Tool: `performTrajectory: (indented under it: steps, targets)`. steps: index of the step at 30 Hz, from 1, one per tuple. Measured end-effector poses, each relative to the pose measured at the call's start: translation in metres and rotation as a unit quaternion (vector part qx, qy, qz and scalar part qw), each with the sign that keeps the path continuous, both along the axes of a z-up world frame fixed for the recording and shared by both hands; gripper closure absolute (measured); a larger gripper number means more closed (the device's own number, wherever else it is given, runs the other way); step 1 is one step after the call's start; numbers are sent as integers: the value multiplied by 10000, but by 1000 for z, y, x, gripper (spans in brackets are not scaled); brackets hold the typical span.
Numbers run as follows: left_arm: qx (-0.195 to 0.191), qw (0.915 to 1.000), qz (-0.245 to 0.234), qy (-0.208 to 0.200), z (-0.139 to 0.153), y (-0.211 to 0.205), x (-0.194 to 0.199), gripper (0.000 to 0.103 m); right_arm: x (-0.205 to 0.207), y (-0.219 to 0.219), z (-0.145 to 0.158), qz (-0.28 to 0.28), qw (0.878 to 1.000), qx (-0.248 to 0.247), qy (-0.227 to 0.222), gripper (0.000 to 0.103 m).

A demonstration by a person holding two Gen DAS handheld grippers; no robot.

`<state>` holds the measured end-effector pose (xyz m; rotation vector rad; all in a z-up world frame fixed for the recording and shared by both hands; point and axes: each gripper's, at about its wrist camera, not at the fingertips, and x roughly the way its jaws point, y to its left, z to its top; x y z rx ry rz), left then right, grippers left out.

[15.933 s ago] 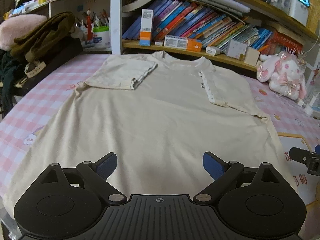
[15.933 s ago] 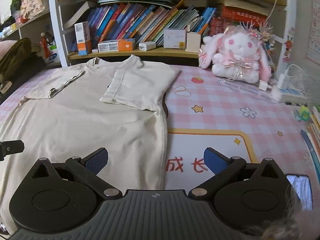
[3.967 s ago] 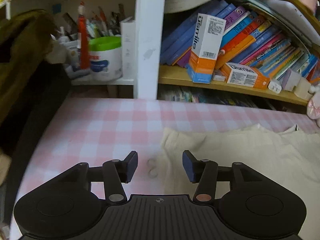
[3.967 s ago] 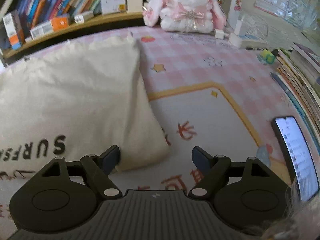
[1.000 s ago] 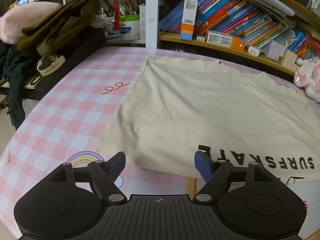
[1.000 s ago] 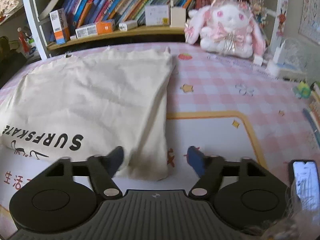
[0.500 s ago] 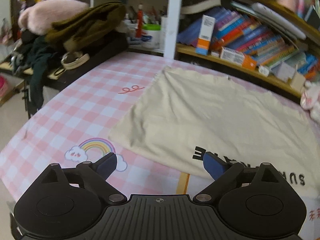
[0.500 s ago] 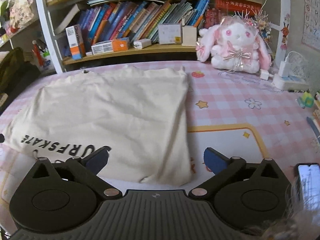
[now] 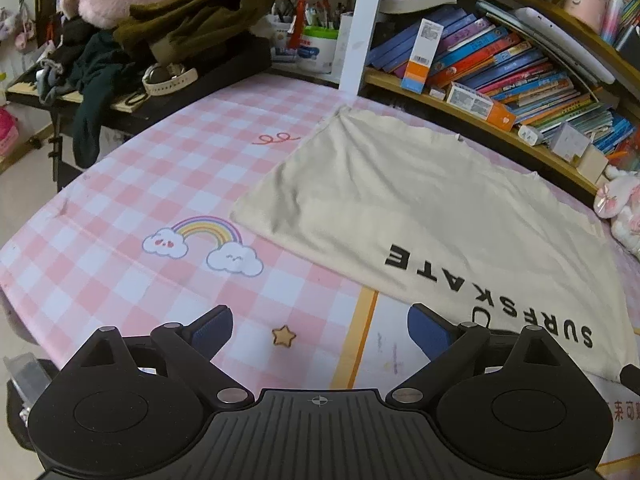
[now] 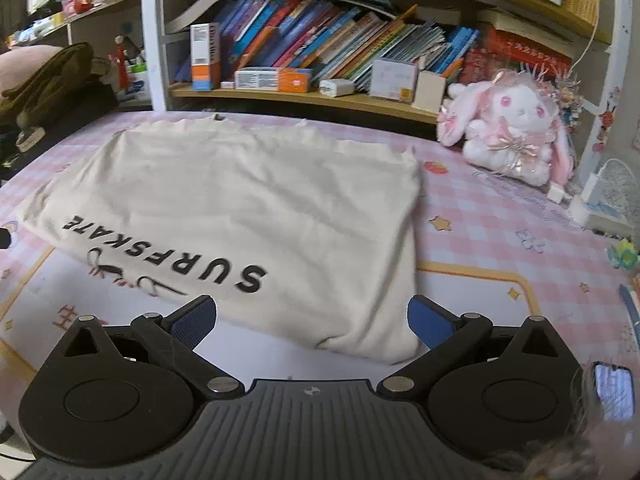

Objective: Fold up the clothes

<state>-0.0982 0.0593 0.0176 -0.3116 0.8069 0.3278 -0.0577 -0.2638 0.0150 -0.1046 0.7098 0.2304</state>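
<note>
Cream T-shirt [image 10: 248,200] is laid flat on the pink checked bench [image 9: 132,184], already folded in half crosswise into a wide rectangle, "SURFSKATE" print [image 10: 168,260] seen upside down along the near fold. Ragged hem edges are lined up at the far side, just in front of the bookshelf [image 10: 320,96].

Left tool [image 9: 318,326] is held above the bench near the shirt's near-left corner, fingers spread wide, nothing gripped. Right tool [image 10: 310,316] is held over the near-right corner, fingers likewise wide apart, nothing gripped; cloth is seen between them but is not pinched.

Step is judged as between folds: half-fold done, rectangle not yet narrowed.

Next move is likely a lengthwise fold:
- one side edge is to be pinched at near and far corners, both layers caught
- edge is to be carried across to the opposite side and laid square
- thin knit is expected to drag and wrinkle; slack should be lifted clear before it is moved

Plush rabbit [image 10: 516,128] at far right and phone [image 10: 614,390] at near right are well apart from the shirt, no interference expected
</note>
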Motion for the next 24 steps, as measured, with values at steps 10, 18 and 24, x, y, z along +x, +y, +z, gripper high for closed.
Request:
performTrajectory:
  steps: [10,18,24]
  targets:
    - [-193,9998,33,28,-1,14,4,7,-5,14,2,130,9998,146,70,0]
    - [-399,9984,-400,6,-7,33,25,7,-2,35,4,-97,9999,9,89,0]
    - [-575,9937,-954,98,-10,59,49,7,2,69,9,-401,9991,-90,88,0]
